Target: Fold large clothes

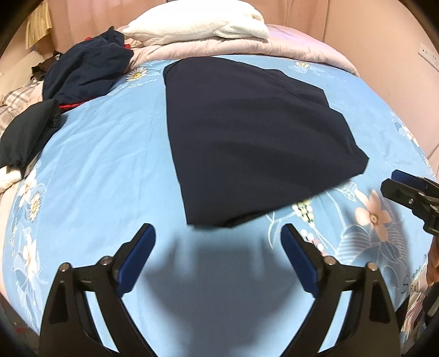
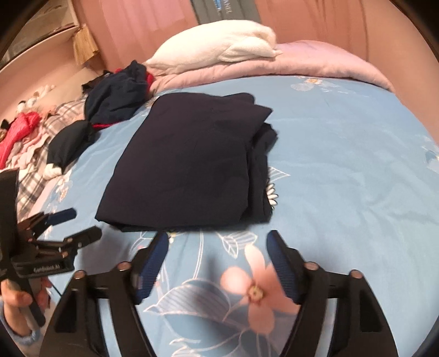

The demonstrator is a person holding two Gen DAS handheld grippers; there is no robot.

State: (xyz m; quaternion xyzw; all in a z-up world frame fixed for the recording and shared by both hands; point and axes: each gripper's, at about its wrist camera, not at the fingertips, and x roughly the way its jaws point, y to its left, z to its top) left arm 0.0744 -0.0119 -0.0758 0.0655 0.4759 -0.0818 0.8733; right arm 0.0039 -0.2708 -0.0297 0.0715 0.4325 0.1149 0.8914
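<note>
A dark navy garment (image 1: 247, 131) lies folded into a flat rectangle on the blue flowered bed sheet (image 1: 104, 164); it also shows in the right wrist view (image 2: 186, 162), with loose layers bunched along its right edge. My left gripper (image 1: 218, 233) is open and empty, just short of the garment's near edge. My right gripper (image 2: 216, 244) is open and empty, just in front of the garment's near edge. The right gripper shows at the right edge of the left wrist view (image 1: 395, 184), and the left gripper at the left of the right wrist view (image 2: 82, 222).
A heap of dark clothes (image 1: 82, 71) with red trim lies at the back left, with a black bundle (image 1: 27, 134) nearer. A white blanket (image 1: 197, 24) sits on a pink quilt (image 1: 247, 46) at the head of the bed. Plaid and red clothes (image 2: 24, 129) lie far left.
</note>
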